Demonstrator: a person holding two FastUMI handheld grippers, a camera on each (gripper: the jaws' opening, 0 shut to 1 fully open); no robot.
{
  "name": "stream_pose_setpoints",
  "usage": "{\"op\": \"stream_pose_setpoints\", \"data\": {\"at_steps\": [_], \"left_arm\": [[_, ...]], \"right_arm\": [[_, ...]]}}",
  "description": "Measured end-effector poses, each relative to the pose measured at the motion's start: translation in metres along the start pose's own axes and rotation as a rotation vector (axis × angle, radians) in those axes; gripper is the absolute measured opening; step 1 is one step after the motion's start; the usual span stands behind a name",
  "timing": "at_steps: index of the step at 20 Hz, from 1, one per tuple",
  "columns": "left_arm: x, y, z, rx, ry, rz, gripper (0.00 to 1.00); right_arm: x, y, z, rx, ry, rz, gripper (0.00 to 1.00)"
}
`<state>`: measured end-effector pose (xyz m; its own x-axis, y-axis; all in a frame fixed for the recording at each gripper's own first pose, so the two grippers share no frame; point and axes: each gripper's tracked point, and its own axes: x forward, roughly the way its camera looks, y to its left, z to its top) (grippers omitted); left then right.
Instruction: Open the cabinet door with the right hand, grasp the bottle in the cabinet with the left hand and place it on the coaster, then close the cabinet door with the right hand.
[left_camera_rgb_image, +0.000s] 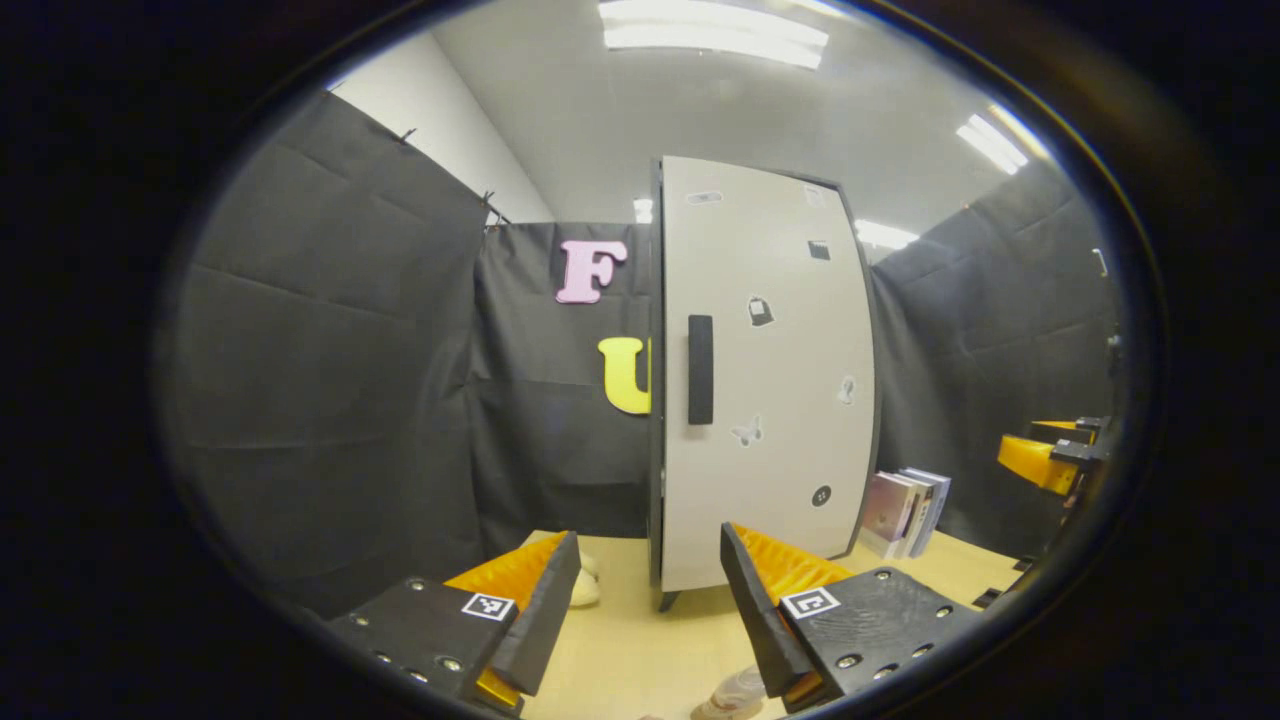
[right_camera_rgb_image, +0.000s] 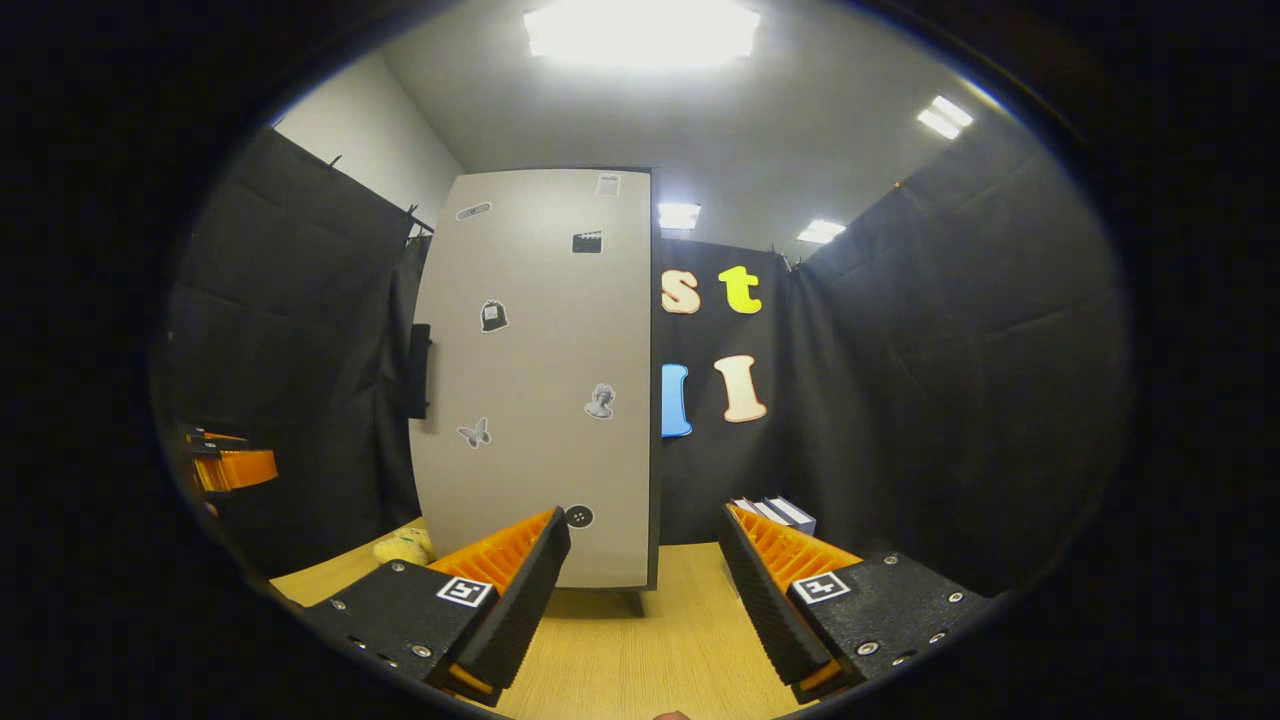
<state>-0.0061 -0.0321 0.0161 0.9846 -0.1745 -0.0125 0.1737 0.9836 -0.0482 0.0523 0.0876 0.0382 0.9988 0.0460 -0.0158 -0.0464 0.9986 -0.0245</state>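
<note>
Both the left gripper and the right gripper are spread and empty. The cabinet door is closed; its handle sits far left, so the right one may slip off.

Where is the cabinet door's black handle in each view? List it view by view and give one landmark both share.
Left gripper view: the handle stands upright near the cabinet door's left edge, just right of picture centre.
Right gripper view: the handle juts from the door's left edge, left of centre.
Shared landmark: the butterfly sticker on the door, below the handle's level.
</note>
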Motion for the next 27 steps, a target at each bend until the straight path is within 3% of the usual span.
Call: {"op": "stream_pose_setpoints", "data": {"at_steps": [17,18,20,22,23,27], "left_arm": [[-0.0033,0.0051,0.003,0.012,-0.016,0.019,0.81],[-0.0016,0.0053,0.0019,0.011,-0.014,0.02,0.87],[-0.0039,0.006,0.0013,0.011,-0.014,0.021,0.81],[-0.0022,0.0057,0.002,0.013,-0.013,0.018,0.81],[-0.0021,0.0057,0.0016,0.015,-0.014,0.017,0.87],[-0.0037,0.005,0.0034,0.018,-0.019,0.016,0.81]], "right_arm": [[0.0024,-0.0012,0.0079,0.007,-0.019,-0.003,0.93],[0.0019,-0.0013,0.0079,0.005,-0.019,-0.003,0.93],[0.0014,-0.0011,0.0081,0.007,-0.023,-0.004,0.93],[0.0018,-0.0007,0.0087,0.01,-0.024,-0.007,0.93],[0.0023,-0.0008,0.0076,0.011,-0.024,-0.008,0.93],[0.0021,0.0001,0.0095,0.013,-0.027,-0.008,0.93]]}}
